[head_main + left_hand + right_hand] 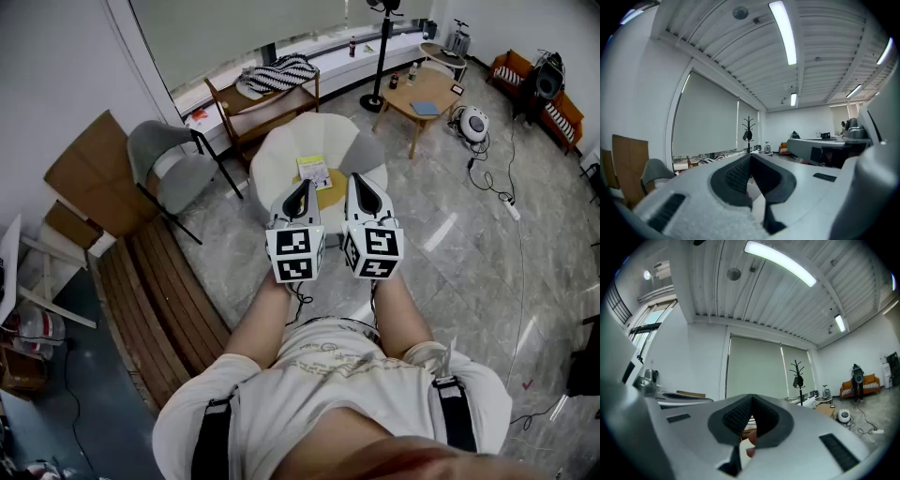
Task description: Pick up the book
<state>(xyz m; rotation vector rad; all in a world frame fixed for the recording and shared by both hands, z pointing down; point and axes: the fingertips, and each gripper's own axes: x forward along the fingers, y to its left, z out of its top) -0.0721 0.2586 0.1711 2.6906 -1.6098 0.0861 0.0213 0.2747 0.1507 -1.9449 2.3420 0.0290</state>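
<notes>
The book (313, 171), with a yellow-green cover, lies on the yellow seat of a round white shell chair (272, 150) on the floor ahead of me. I hold both grippers side by side, level and well above the chair, touching nothing. The left gripper (302, 190) has its jaws together with nothing between them. The right gripper (360, 183) is just to its right and is shut and empty as well. In the left gripper view the left gripper (750, 157) points across the room at a coat stand. The right gripper view shows the right gripper (751, 398) facing a blind-covered window.
A grey chair (169, 164) and cardboard sheets (89, 173) stand to the left, with slatted wooden boards (159, 291) below them. Behind the shell chair are a wooden chair with striped cloth (272, 84), a coat stand (380, 56) and a low wooden table (422, 94). Cables (492, 178) trail over the floor at right.
</notes>
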